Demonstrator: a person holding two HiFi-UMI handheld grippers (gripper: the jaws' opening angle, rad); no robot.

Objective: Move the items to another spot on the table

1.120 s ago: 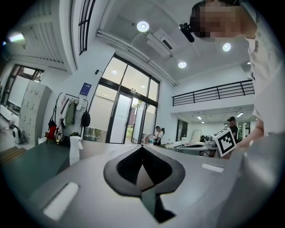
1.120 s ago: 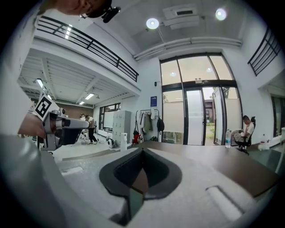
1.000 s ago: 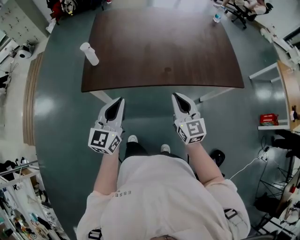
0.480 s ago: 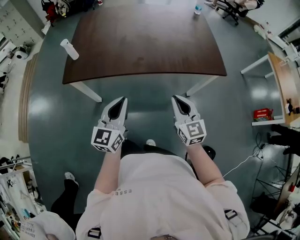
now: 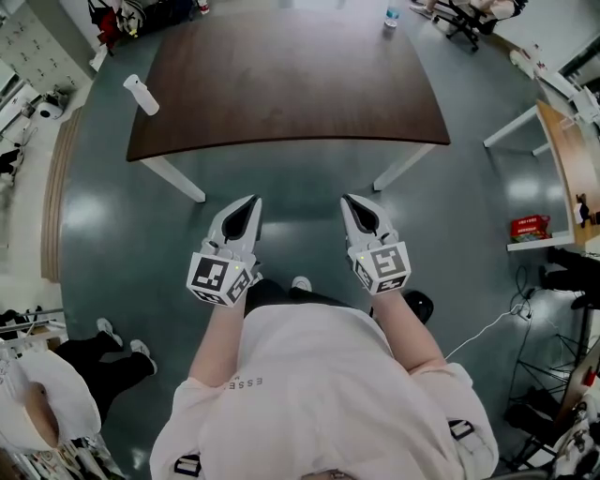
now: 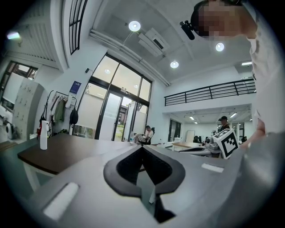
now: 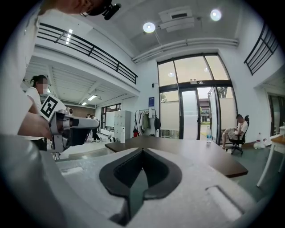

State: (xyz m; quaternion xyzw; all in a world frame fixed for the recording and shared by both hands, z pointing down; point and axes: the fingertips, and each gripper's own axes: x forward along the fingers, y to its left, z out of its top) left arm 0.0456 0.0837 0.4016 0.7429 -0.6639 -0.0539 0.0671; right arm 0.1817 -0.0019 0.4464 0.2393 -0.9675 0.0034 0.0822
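A dark brown table [image 5: 281, 80] stands ahead of me. A white spray bottle [image 5: 141, 95] sits at its left edge and a clear water bottle [image 5: 391, 17] at its far right corner. I hold both grippers over the floor, short of the table's near edge. The left gripper [image 5: 251, 202] is shut with nothing in it, and so is the right gripper [image 5: 348, 201]. In the left gripper view the white bottle [image 6: 43, 135] stands at the table's left end. The right gripper view shows the white bottle [image 7: 122, 135] and the water bottle [image 7: 208, 134] on the table [image 7: 196, 153].
The table's white legs [image 5: 173, 178] stand on the grey-green floor. Another person [image 5: 56, 384] is at the lower left. A desk with a red box [image 5: 528, 228] is at the right. A seated person [image 7: 239, 129] and office chairs are beyond the table.
The table has slid up and left in the head view, so I stand farther from it. Another person has walked in at the lower left. Both grippers stayed shut.
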